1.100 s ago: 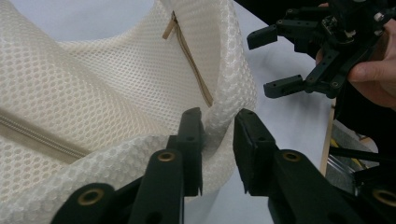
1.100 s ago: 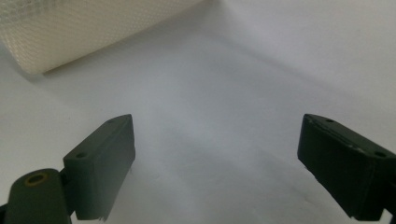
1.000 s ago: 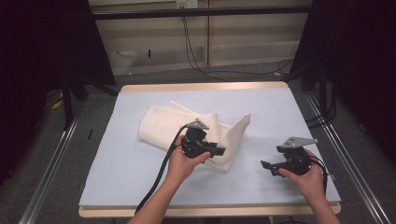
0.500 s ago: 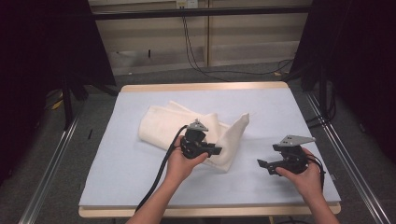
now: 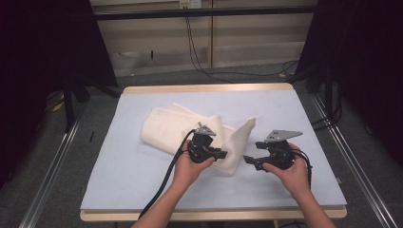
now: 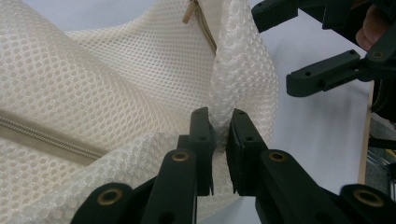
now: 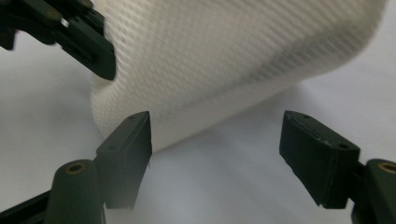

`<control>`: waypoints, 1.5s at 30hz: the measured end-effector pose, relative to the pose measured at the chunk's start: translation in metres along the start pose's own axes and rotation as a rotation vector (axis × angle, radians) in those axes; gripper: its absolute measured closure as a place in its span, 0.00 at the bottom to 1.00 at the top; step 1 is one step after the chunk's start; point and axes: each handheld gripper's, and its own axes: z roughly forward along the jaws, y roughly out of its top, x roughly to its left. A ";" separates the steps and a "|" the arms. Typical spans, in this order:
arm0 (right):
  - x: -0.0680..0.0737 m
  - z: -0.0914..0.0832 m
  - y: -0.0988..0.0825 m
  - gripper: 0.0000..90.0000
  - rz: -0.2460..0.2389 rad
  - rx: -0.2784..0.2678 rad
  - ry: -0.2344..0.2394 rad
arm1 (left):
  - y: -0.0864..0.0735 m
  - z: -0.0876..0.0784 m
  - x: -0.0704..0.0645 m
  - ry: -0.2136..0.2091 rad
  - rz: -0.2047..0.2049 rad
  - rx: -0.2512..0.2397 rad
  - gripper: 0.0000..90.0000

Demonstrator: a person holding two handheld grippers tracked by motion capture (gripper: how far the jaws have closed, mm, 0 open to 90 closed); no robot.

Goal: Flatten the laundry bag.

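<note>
Item: white mesh bag, zippered, lying crumpled on the pale blue mat, from left of centre across to the middle of the table.
Bag detail: beige zipper runs across the mesh in the left gripper view; a fold of the bag's near right edge stands raised.
Left gripper: near centre, over the bag's near edge; jaws have just been closing and now pinch the raised mesh fold between the pads.
Right gripper: just right of the bag's near right corner, pointing left toward it; jaws stand wide apart, though they have just been narrowing; nothing pressed between them. In the right gripper view the bag's rounded edge lies beyond the jaws, blurred.
Gap between grippers: small; tips near each other, not touching.
Support: wooden-edged table under the mat.
Hands: one on each gripper, forearms entering from the near edge.
</note>
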 end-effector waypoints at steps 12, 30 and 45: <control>0.019 0.018 0.017 0.67 -0.066 0.023 0.077 | 0.003 0.000 -0.002 0.004 0.011 0.027 0.80; 0.001 0.005 0.002 1.00 0.013 0.076 0.077 | -0.004 -0.050 0.031 0.085 -0.060 -0.013 0.45; -0.011 -0.011 -0.030 1.00 0.065 0.116 0.065 | -0.030 -0.052 0.066 0.231 -0.099 0.051 0.43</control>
